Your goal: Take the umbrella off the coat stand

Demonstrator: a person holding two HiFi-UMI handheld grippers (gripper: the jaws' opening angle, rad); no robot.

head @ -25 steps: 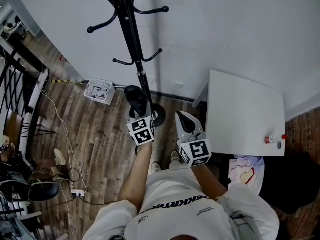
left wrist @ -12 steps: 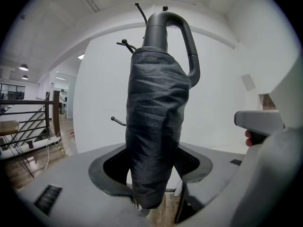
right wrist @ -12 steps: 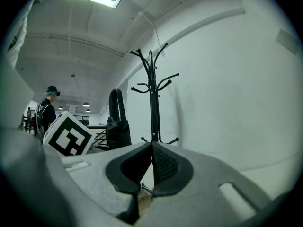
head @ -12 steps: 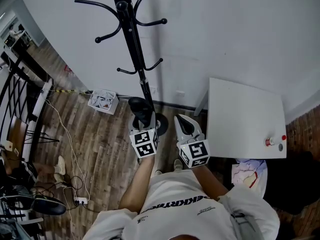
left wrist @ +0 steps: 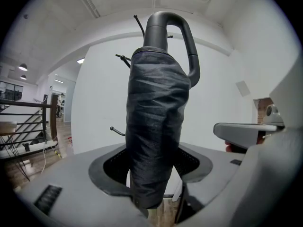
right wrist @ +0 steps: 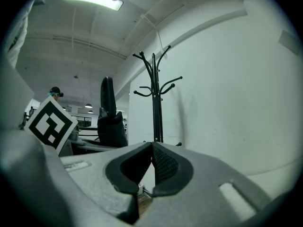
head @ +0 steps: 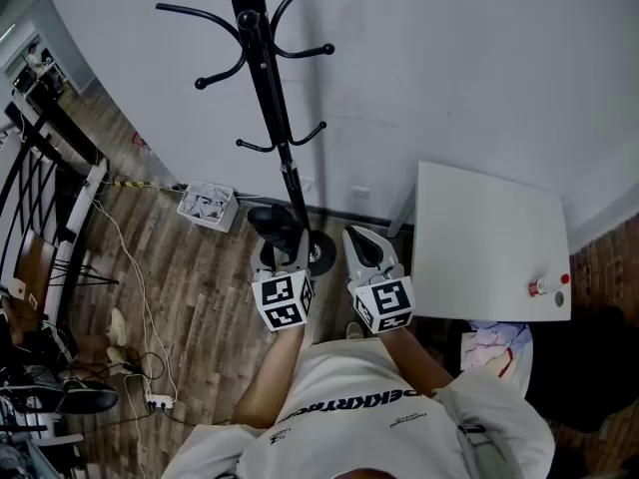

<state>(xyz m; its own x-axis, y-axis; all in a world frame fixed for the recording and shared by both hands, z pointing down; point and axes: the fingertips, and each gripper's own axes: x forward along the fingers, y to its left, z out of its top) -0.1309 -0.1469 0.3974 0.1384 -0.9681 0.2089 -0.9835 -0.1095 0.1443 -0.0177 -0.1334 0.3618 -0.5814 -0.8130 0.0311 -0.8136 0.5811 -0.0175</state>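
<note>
The wooden floor point(head: 200, 297) bears the coat stand point(head: 270, 88), a white box point(head: 208, 206) and what look like cables point(head: 143, 302).

Bright ceiling light; fisheye-warped edges

A line of black capital letters is running across the chest of the person's white T-shirt point(head: 349, 407), but it is appearing upside down, and too small and bent to be read surely. The white cubes on the left gripper point(head: 288, 255) and the right gripper point(head: 359, 239) are carrying only black square patterns, not letters or numbers.
</note>
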